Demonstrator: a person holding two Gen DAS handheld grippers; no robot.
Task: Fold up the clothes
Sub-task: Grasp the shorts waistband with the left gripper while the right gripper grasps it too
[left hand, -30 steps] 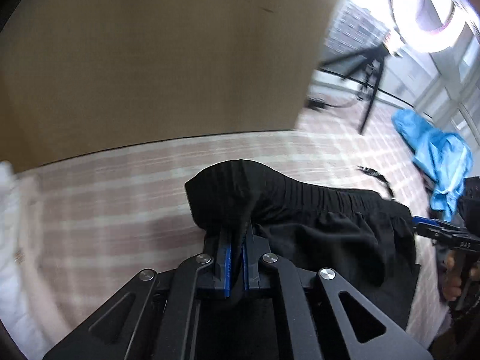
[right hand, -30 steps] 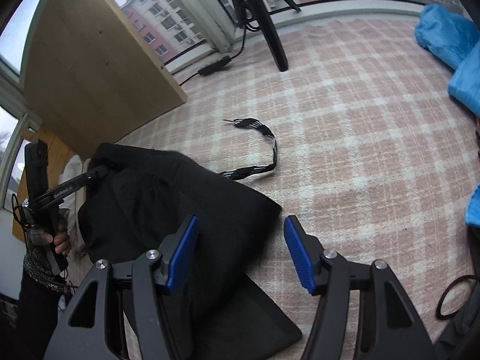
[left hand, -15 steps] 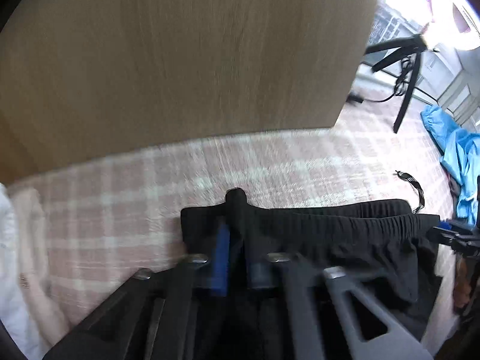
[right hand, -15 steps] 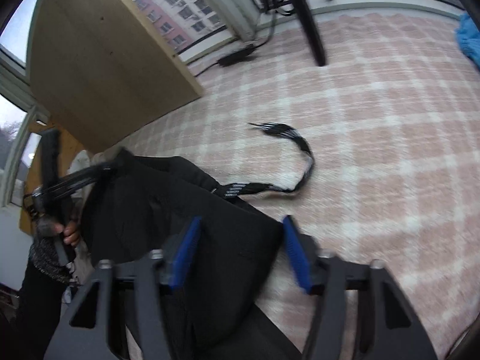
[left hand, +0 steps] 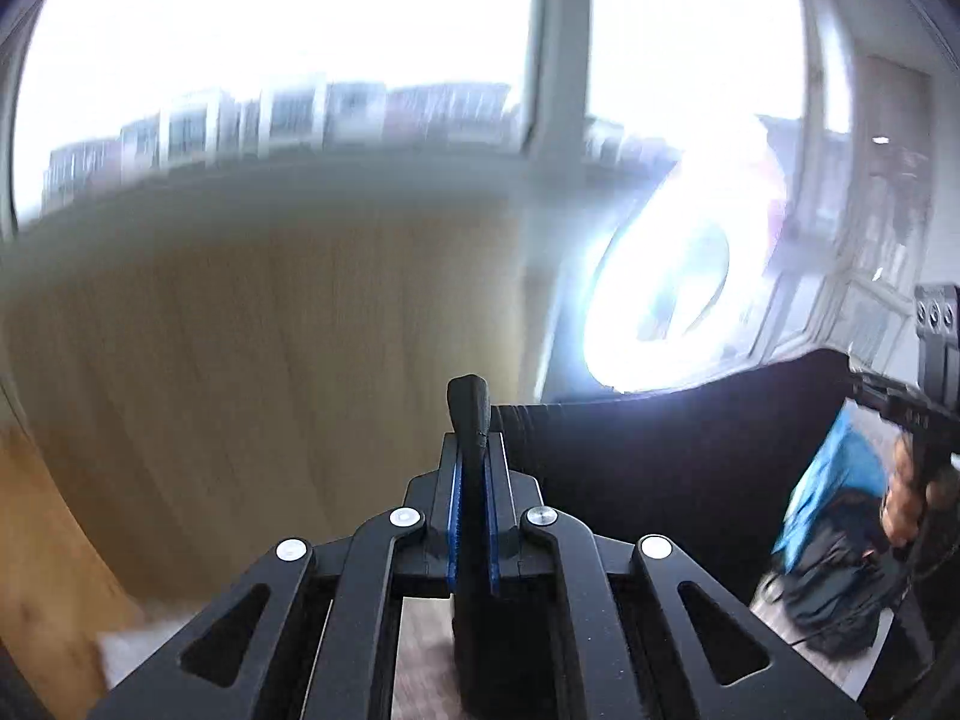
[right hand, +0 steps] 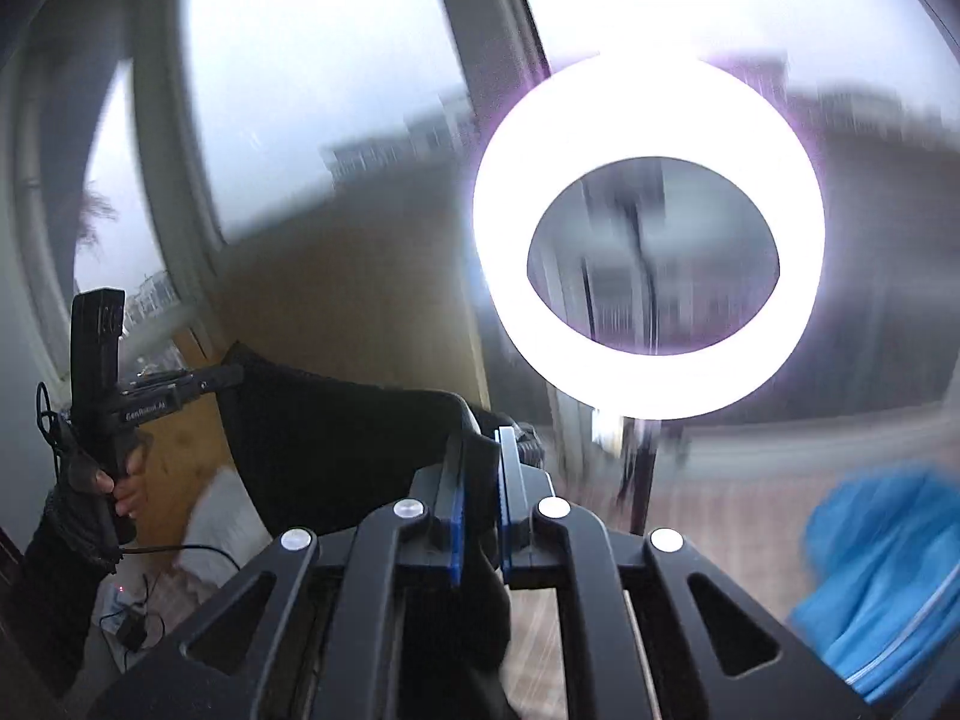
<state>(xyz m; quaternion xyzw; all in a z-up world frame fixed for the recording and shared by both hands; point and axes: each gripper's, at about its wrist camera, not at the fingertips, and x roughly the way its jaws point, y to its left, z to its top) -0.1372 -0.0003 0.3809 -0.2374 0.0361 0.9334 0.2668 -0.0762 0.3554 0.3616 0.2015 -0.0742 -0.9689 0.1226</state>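
The black shorts (left hand: 660,468) hang in the air, stretched between both grippers by the waistband. My left gripper (left hand: 473,450) is shut on one waistband corner, a fold of black cloth sticking up between its blue pads. My right gripper (right hand: 480,468) is shut on the other corner of the shorts (right hand: 336,456). Each gripper shows in the other's view: the right one (left hand: 888,402) at the far right, the left one (right hand: 198,384) at the far left.
A lit ring light (right hand: 648,234) on a stand is right ahead of the right gripper. A wooden board (left hand: 270,372) stands to the left below the windows. Blue clothing (right hand: 888,588) lies at lower right; more blue and dark clothes (left hand: 840,516) lie below.
The right gripper closed on the shorts' waistband. Both grippers lifted the shorts off the checked surface and tilted up, so the views now face the windows and ring light.
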